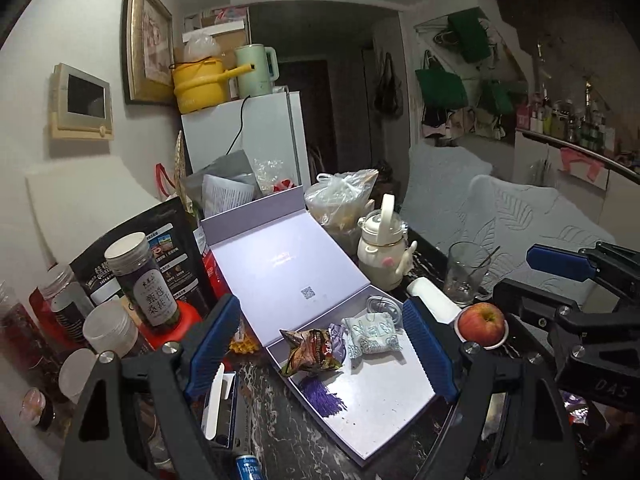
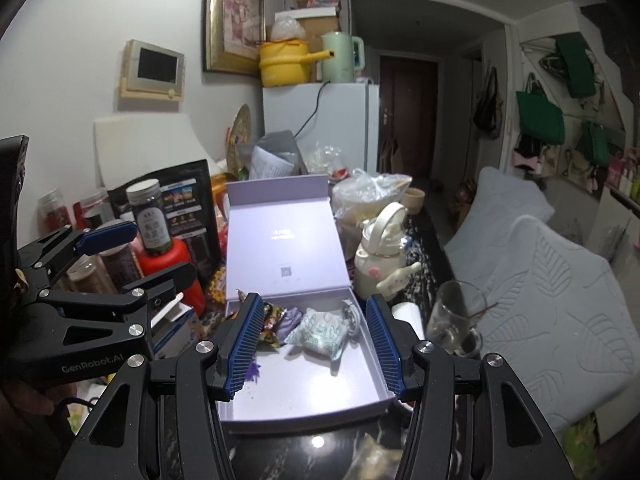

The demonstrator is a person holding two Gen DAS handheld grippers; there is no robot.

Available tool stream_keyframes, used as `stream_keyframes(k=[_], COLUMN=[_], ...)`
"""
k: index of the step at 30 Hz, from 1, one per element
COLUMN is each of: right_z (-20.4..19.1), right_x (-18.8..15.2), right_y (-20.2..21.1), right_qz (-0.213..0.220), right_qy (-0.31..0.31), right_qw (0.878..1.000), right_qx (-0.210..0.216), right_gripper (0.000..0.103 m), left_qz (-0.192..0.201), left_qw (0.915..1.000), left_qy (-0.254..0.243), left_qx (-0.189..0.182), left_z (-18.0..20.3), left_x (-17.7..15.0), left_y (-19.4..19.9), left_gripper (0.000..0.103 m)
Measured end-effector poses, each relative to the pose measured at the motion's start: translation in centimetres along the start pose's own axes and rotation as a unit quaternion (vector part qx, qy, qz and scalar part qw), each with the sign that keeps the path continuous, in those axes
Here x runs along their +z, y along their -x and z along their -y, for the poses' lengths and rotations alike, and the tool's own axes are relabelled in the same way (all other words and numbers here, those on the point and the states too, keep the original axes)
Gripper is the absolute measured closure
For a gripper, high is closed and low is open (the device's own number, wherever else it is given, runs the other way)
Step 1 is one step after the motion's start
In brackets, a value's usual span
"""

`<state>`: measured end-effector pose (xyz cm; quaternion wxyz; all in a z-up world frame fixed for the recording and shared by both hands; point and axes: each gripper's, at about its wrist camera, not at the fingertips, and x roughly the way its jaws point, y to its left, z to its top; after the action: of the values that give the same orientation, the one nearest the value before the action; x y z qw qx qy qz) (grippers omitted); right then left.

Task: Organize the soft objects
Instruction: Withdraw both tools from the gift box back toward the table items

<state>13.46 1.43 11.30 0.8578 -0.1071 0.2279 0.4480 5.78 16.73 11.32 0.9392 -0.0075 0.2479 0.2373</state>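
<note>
— Blue ribbed pads of the left gripper (image 1: 320, 350) sit closest, spread wide with nothing between them. Why hang there?

— It frames the shallow lavender cardboard box (image 1: 384, 396), lid propped back so the tray is reachable from above. Soft items sit gathered toward the hinge end: a crinkled brown snack packet (image 1: 310, 350), a small purple drawstring pouch (image 1: 337, 338) with its tassel trailing, and a white pillow sachet printed in pale green (image 1: 372, 338).

— And the right gripper (image 2: 316, 346)?

— Also agape and empty, hovering over the same tray, likely ready to fetch more.

— Anything left outside?

— Possibly a pale wrapped packet (image 2: 376, 456) on the dark marble tabletop (image 2: 288, 456) (too blurred to be sure). The red apple (image 1: 481, 323) isn't soft, so it stays out.
</note>
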Motion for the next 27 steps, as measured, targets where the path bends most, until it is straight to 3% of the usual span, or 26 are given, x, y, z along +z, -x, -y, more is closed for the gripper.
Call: stream_keyframes(k=[4, 6, 8, 27], right_z=[-0.4, -0.5, -0.5, 0.6], right_x=[-0.9, -1.4, -2.0, -9.7], right_y=[2.4, 3.2, 4.1, 10.0], right_qz=[0.010, 0.013, 0.015, 0.021], right_qy=[-0.001, -0.005, -0.010, -0.050], right_qw=[1.000, 1.000, 1.000, 0.996], right_qx=[-0.008, -0.011, -0.014, -0.069], right_gripper=[0.050, 0.049, 0.047, 0.042], left_qz=[0.009, 0.014, 0.022, 0.000], left_qw=[0.9999, 0.9996, 0.9994, 0.9942], left_qy=[-0.003, -0.006, -0.008, -0.023], left_qx=[-0.014, -0.023, -0.026, -0.105], left_z=[0.5, 0.8, 1.1, 5.2], left_x=[-0.6, -1.1, -1.5, -6.8], left_y=[1.9, 2.9, 3.6, 5.8], left_gripper=[0.018, 0.007, 0.004, 0.004])
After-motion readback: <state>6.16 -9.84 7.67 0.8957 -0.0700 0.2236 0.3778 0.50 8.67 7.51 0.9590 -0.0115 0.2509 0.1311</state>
